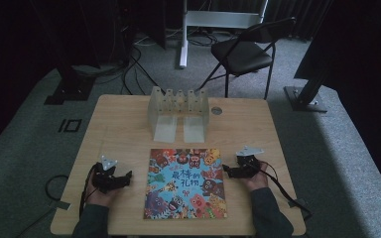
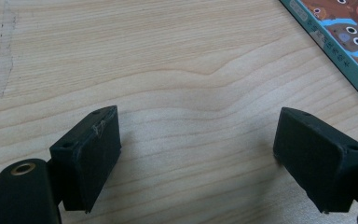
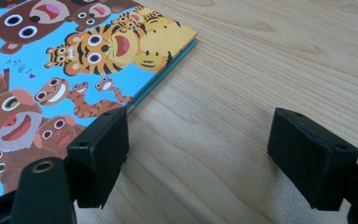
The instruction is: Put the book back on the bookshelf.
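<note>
A picture book (image 1: 185, 184) with a bright cover of cartoon animals lies flat on the wooden tabletop (image 1: 124, 129), in the lower middle of the high view, its long sides running away from the person. At the lower left of that view the left hand-held gripper (image 1: 127, 176) rests low over the wood just beside the book's left edge, pointing toward it; its jaws are spread with nothing between them. In the left gripper view the bare wood grain lies between the two black pads, and the book's edge (image 2: 340, 44) cuts across the upper right corner, apart from the jaws. At the lower right of the high view the right hand-held gripper (image 1: 225, 171) sits just beside the book's right edge, also spread wide and holding nothing. In the right gripper view the book's corner with the tiger (image 3: 98, 51) takes up the upper left, and the left-hand jaw sits over the book's edge; whether it touches the cover I cannot tell. Further back, in the upper middle of the tabletop, stands a clear plastic rack (image 1: 177, 113). A black folding chair (image 1: 243, 52) stands on the grey carpet beyond.
</note>
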Demonstrator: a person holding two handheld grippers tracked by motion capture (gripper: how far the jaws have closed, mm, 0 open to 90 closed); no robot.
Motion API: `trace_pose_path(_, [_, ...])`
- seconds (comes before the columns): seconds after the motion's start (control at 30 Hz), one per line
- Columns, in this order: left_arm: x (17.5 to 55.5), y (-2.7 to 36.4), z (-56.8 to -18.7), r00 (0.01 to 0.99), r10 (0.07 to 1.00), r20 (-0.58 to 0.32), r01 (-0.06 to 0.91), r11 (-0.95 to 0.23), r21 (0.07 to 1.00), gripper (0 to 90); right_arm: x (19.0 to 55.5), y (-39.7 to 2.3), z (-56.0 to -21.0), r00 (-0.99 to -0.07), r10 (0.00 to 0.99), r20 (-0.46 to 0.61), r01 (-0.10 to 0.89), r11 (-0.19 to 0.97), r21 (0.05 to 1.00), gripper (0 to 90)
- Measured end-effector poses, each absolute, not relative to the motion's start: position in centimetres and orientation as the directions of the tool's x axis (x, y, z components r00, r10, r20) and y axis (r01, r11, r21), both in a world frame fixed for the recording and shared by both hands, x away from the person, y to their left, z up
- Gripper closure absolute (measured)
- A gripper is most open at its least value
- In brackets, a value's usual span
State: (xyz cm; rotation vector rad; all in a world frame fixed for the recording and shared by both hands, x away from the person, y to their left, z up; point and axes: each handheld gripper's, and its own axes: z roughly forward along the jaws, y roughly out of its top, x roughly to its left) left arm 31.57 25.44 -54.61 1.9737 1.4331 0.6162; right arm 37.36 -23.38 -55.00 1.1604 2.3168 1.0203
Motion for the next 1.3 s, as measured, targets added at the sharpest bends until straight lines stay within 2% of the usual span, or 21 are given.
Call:
trace_pose_path(0.47, [31.4, 25.4, -54.6, 0.309, 0.951, 0.015, 0.661, -0.226, 0.715, 17.8, 37.3, -23.1, -55.0, -0.577, 0.816, 0.003, 0.554, 0.389, 0.736, 19.8])
trace_pose_path(0.6, [31.5, 25.3, -54.6, 0.303, 0.953, 0.013, 0.666, -0.222, 0.712, 17.7, 37.4, -23.0, -55.1, -0.601, 0.799, 0.002, 0.547, 0.410, 0.730, 14.5])
trace_pose_path(0.77, [31.4, 24.9, -54.2, 0.321, 0.947, 0.013, 0.679, -0.239, 0.694, 19.3, 37.5, -23.2, -54.9, -0.590, 0.807, 0.011, 0.559, 0.398, 0.728, 19.1])
trace_pose_path(0.83, [31.1, 24.8, -54.0, 0.337, 0.941, 0.011, 0.662, -0.245, 0.708, 30.0, 37.5, -23.3, -54.8, -0.578, 0.815, 0.029, 0.571, 0.379, 0.728, 22.5])
trace_pose_path(0.87, [31.1, 24.8, -54.0, 0.337, 0.941, 0.011, 0.662, -0.245, 0.708, 30.9, 37.5, -23.3, -54.8, -0.578, 0.815, 0.029, 0.571, 0.379, 0.728, 22.5])
trace_pose_path(0.93, [30.7, 24.9, -53.2, 0.369, 0.929, 0.001, 0.625, -0.249, 0.739, 30.9, 37.7, -23.6, -54.4, -0.574, 0.818, 0.042, 0.571, 0.362, 0.737, 23.8])
trace_pose_path(1.13, [30.0, 24.5, -52.5, 0.393, 0.920, 0.002, 0.604, -0.260, 0.754, 29.8, 37.6, -23.7, -53.1, -0.584, 0.811, 0.024, 0.532, 0.360, 0.766, 23.8])
trace_pose_path(1.17, [29.7, 24.1, -52.2, 0.393, 0.919, -0.008, 0.600, -0.250, 0.760, 28.3, 37.5, -23.5, -52.3, -0.587, 0.809, -0.008, 0.505, 0.374, 0.778, 25.2])
trace_pose_path(1.3, [29.1, 23.8, -51.6, 0.418, 0.907, -0.057, 0.587, -0.221, 0.779, 27.3, 37.4, -23.2, -51.7, -0.603, 0.797, -0.025, 0.479, 0.387, 0.788, 25.4])
